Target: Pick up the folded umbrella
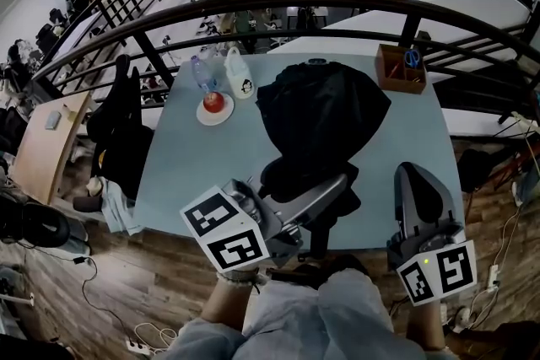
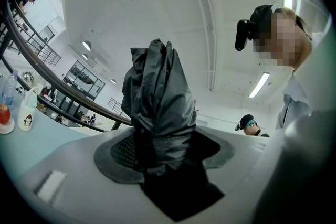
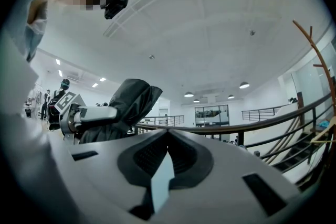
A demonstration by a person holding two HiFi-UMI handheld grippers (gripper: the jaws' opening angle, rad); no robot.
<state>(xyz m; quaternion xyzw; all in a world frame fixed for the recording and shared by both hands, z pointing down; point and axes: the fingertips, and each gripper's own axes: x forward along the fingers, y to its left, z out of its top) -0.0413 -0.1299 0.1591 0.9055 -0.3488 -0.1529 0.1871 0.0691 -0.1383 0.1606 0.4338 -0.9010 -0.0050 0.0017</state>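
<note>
Currently the left gripper (image 2: pixel 160 152) has its jaws wide but clamped on the folded umbrella (image 2: pixel 157 92), with black fabric bunched between the pads. In the head view the umbrella sits centre frame, over the tabletop (image 1: pixel 202 164). The right gripper (image 3: pixel 167 136), at lower right, has its jaws together and empty. An apple (image 1: pixel 213 101) is at the tabletop's upper left.

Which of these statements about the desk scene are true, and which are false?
1. The left gripper is clamped on the black umbrella. True.
2. The right gripper holds the apple. False: its jaws are together and empty; the apple lies on the plate.
3. The wooden box stands at the far right corner of the table. True.
4. The water bottle stands inside the wooden box. False: it stands beside the plate, at the far left.
</note>
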